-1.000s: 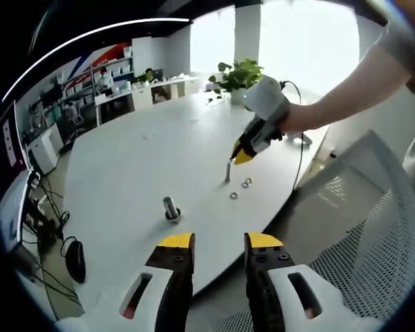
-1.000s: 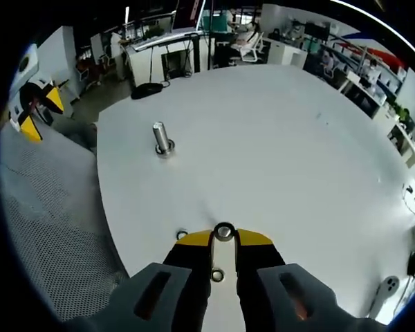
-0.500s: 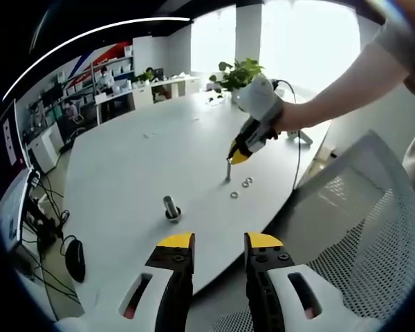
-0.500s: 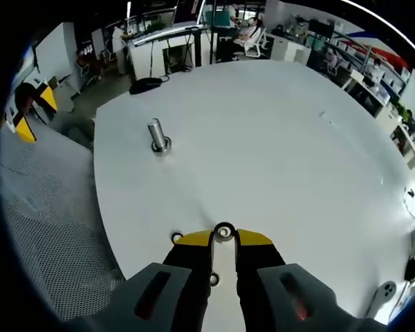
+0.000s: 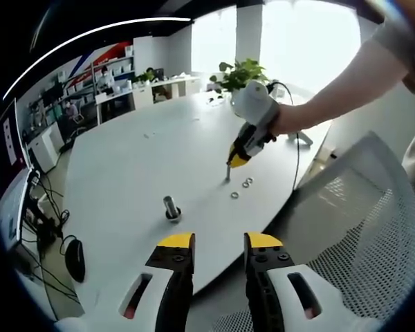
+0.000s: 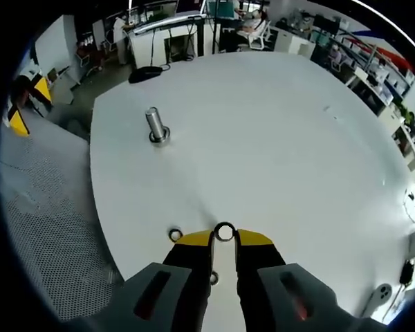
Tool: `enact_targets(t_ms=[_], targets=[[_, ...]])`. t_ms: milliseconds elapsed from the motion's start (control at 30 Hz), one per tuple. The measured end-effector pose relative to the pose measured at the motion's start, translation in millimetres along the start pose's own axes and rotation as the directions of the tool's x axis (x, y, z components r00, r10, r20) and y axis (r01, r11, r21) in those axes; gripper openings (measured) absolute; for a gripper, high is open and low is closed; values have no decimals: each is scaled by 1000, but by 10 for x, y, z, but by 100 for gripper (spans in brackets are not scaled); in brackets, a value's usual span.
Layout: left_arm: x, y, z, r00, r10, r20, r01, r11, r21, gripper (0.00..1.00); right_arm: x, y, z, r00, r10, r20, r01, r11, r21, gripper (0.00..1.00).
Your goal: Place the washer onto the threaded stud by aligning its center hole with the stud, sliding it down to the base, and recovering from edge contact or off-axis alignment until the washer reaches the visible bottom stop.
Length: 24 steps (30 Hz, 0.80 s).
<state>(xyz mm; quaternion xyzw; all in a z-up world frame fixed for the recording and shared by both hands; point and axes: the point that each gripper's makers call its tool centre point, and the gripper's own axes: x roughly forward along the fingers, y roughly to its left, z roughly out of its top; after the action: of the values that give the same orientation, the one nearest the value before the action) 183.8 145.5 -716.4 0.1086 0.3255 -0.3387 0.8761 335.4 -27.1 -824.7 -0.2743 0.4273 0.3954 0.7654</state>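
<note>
Centrally in the right gripper view, the right gripper is clamping a washer between its yellow tips, the ring standing edge-up so that its center hole is showing the white counter behind it. Two further washers are lying flat on the counter: one just left of the tips, another showing in the narrow gap between the jaws. Farther off and to the left, the threaded stud is standing upright on its dark round base, well apart from the held washer.

Seen from the left gripper view, the left gripper is hovering near the counter's near edge with its jaws apart and nothing between them. Beyond it, the stud is rising from its base on the counter. Farther right, the right gripper is pointing downward in a person's hand, its tips just above the loose washers lying on the counter. A mesh chair back is occupying the near right, and a potted plant is standing at the counter's far end.
</note>
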Motion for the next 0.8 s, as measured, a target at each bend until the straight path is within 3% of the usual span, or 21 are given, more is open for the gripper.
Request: enact_targets(t_ms=[800], targets=[[6, 4, -9, 1000, -1, -3, 1, 1000, -3, 26, 123, 8, -152, 999, 9, -40, -8, 999, 35, 10]])
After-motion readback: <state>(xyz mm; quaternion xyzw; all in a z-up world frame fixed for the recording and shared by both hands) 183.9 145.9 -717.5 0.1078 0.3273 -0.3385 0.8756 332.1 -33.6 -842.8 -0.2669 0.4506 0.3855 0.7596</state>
